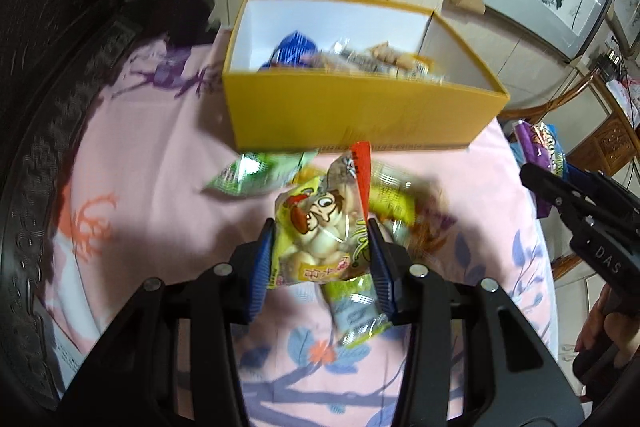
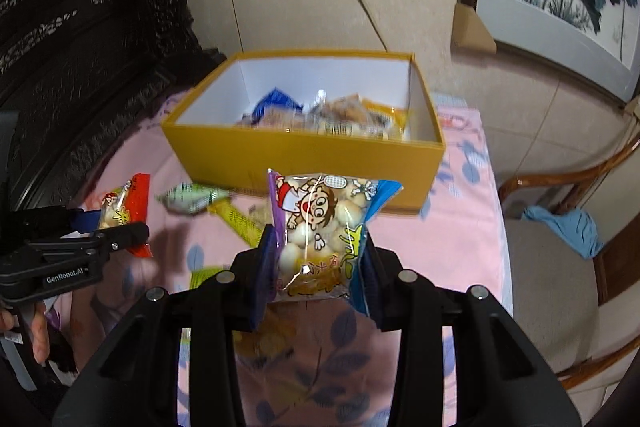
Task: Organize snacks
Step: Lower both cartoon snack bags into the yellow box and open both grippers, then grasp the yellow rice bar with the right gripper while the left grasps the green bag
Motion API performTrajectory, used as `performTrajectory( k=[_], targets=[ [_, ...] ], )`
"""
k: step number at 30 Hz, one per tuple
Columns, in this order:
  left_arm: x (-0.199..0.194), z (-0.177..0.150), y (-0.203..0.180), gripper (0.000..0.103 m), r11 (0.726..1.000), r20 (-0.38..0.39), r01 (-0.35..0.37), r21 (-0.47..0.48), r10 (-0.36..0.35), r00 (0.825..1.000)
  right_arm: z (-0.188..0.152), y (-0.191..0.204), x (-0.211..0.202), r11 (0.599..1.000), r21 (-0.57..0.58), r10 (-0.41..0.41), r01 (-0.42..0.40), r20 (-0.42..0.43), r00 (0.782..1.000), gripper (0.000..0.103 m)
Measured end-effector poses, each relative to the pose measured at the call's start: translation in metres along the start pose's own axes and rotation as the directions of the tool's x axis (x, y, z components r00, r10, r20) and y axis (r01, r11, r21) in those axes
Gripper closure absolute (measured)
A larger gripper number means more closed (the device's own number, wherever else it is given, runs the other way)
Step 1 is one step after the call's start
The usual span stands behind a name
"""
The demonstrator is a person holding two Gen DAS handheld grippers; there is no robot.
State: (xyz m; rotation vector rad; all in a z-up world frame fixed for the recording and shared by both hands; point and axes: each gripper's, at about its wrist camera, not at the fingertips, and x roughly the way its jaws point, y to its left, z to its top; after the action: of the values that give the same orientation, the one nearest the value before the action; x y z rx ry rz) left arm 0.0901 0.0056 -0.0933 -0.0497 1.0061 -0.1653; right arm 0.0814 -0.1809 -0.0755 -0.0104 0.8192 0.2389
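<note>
A: Nearest first. What is each claw doing?

B: The left gripper is clamped on a yellow-and-red snack packet with a cartoon face. The right gripper is clamped on a purple-and-blue snack packet of pale round biscuits. Both packets are held up above the pink floral tablecloth.

A: What does one view catch that the other misses?

B: The left wrist view shows a small green-and-yellow packet on the cloth just under its own fingers; the right wrist view does not show it clearly. The right wrist view shows a wooden chair with a blue cloth on its seat, off the table's right edge.

A: And loose packets, counted?

B: Between the grippers and the box, the left view shows three: a green packet, a yellow packet and an orange-brown one, all blurred. With the one under the fingers, four.

A: Farthest?

B: One yellow box at the table's far edge, open, holding a blue packet and several clear ones, too jumbled to count.
</note>
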Motion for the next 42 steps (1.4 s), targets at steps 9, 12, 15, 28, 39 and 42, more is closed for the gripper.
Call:
performTrajectory(
  k=[9, 12, 15, 28, 39, 42],
  targets=[
    [0.007, 0.100, 0.000, 0.059, 0.999, 0.090, -0.020, -0.027, 0.022, 0.996, 0.069, -0.006, 0.024, 1.000, 0.000, 0.007, -0.007, 0.045, 0.999, 0.063],
    [0.016, 0.136, 0.003, 0.059, 0.999, 0.105, -0.027, -0.034, 0.031, 0.994, 0.101, -0.009, 0.036, 1.000, 0.008, 0.007, -0.007, 0.068, 0.998, 0.063],
    [0.028, 0.167, 0.003, 0.044, 0.999, 0.096, -0.038, -0.025, 0.040, 0.995, 0.132, -0.011, 0.044, 1.000, 0.015, -0.010, 0.008, 0.107, 0.994, 0.058],
    [0.015, 0.157, 0.044, 0.006, 0.983, 0.110, -0.057, -0.172, 0.077, 0.991, 0.131, -0.024, 0.041, 1.000, 0.023, 0.009, -0.010, 0.053, 0.999, 0.006],
    [0.034, 0.015, 0.073, 0.006, 0.972, -0.098, -0.148, -0.182, 0.132, 0.986, 0.001, 0.016, 0.091, 0.986, -0.092, 0.119, -0.138, -0.188, 0.975, 0.006],
    [0.039, -0.013, 0.082, 0.006, 0.970, -0.160, -0.162, -0.181, 0.134, 0.978, -0.002, 0.024, 0.097, 0.978, -0.119, 0.150, -0.171, -0.167, 0.974, 0.006]
  ],
)
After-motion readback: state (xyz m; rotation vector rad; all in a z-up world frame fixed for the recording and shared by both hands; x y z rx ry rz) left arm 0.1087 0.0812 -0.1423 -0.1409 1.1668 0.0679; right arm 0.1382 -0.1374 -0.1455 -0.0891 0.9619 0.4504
